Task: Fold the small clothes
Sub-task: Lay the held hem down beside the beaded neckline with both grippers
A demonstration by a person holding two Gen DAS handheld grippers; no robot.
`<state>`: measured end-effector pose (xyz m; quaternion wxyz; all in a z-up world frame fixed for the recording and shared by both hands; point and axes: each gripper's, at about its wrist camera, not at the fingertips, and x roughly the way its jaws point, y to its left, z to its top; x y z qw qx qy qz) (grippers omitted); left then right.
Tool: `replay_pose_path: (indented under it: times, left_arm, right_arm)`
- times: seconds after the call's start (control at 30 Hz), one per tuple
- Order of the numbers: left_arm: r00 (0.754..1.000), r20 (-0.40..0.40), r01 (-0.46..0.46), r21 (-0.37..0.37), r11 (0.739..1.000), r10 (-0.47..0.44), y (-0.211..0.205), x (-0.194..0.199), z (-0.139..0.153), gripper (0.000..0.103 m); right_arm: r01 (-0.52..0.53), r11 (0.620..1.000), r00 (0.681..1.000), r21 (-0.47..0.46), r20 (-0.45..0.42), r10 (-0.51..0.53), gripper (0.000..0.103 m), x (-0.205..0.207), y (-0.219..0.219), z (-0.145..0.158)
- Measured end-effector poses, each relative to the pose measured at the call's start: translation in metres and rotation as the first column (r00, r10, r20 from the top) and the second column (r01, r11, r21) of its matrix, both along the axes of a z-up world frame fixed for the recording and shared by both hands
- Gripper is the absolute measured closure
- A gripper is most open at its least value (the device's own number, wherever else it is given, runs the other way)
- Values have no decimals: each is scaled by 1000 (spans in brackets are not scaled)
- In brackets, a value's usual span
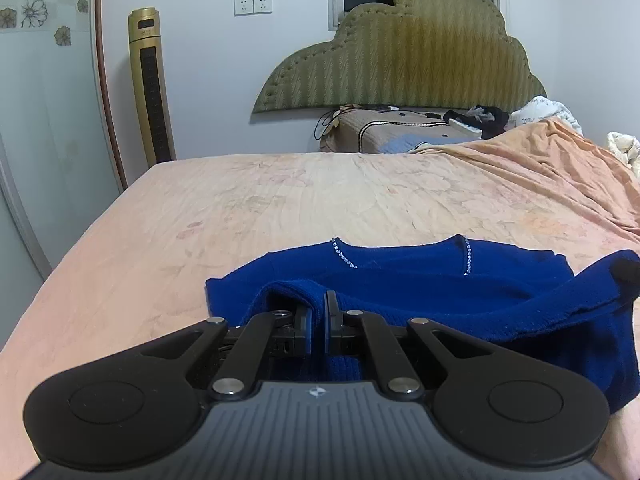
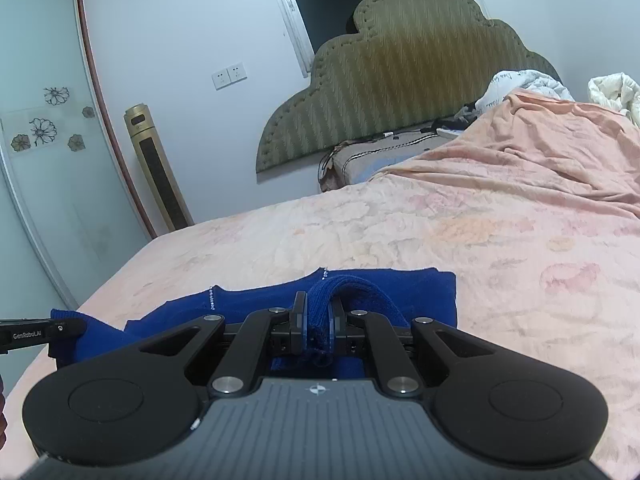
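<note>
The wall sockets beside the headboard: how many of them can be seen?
2. They sit side by side on the wall between the gold tower fan and the green headboard: the left socket and the right socket. Others may be hidden behind the headboard.

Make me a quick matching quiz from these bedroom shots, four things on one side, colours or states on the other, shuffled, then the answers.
Things:
1. sweater
2. left gripper
3. tower fan
4. headboard

Matches:
A. gold, standing upright by the wall
B. olive green, scalloped top
C. shut on a blue fold
D. blue, spread on the bed

Pairs: 1-D, 2-C, 3-A, 4-B
</note>
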<state>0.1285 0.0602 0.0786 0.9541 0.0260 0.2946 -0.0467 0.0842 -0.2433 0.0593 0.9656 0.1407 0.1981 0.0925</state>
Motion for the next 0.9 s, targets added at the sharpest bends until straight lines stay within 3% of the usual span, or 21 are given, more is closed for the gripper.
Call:
replay_pose_path:
  times: [0.9]
  left_arm:
    - [1000, 27, -12, 41, 999, 11, -10, 69, -4, 98]
  right_arm:
    - [33, 999, 999, 4, -24, -32, 91, 53, 5, -6]
